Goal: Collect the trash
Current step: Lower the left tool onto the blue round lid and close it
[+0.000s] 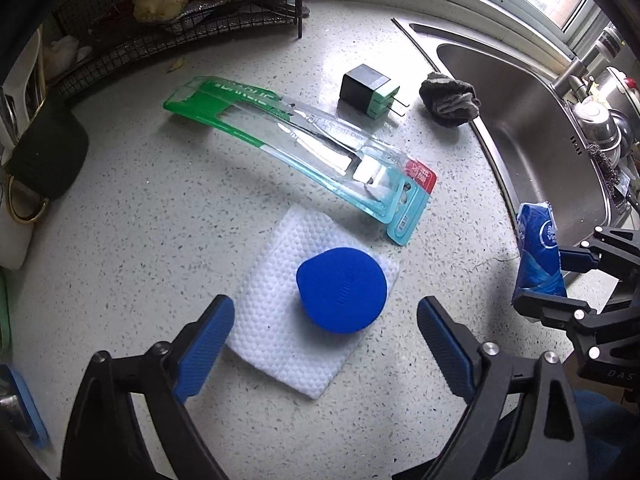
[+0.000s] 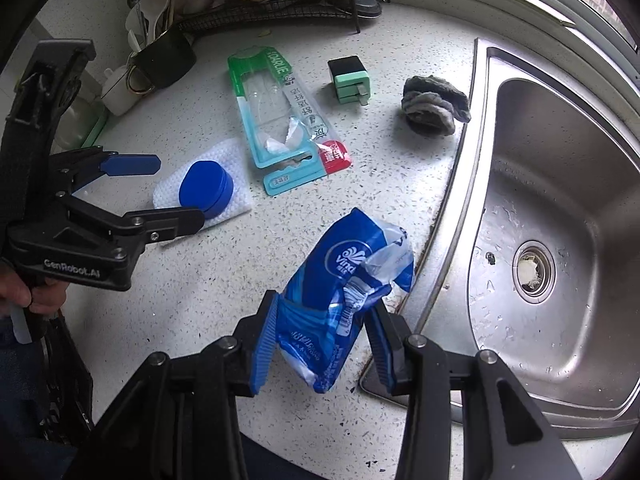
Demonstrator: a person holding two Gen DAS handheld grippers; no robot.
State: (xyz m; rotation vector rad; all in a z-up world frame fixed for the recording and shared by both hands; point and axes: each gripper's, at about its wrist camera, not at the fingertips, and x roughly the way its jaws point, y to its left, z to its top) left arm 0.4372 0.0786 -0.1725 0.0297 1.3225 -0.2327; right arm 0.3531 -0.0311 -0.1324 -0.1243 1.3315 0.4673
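Two risks show: the left claw (image 1: 324, 344), spread wide over the blue lid (image 1: 341, 289), may snag the white wipe (image 1: 280, 312), while the right claw (image 2: 320, 344), clenched on the blue wrapper (image 2: 340, 292), could let it slip.

Black tongs (image 2: 320, 344) — ribbed blue pads (image 2: 266, 350), silver screws (marked GenRobot.AI).

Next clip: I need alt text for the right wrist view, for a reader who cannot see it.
The right gripper holds a crumpled blue plastic wrapper above a speckled counter beside a steel sink. At left, the open left gripper hovers at a blue lid lying on a white wipe.
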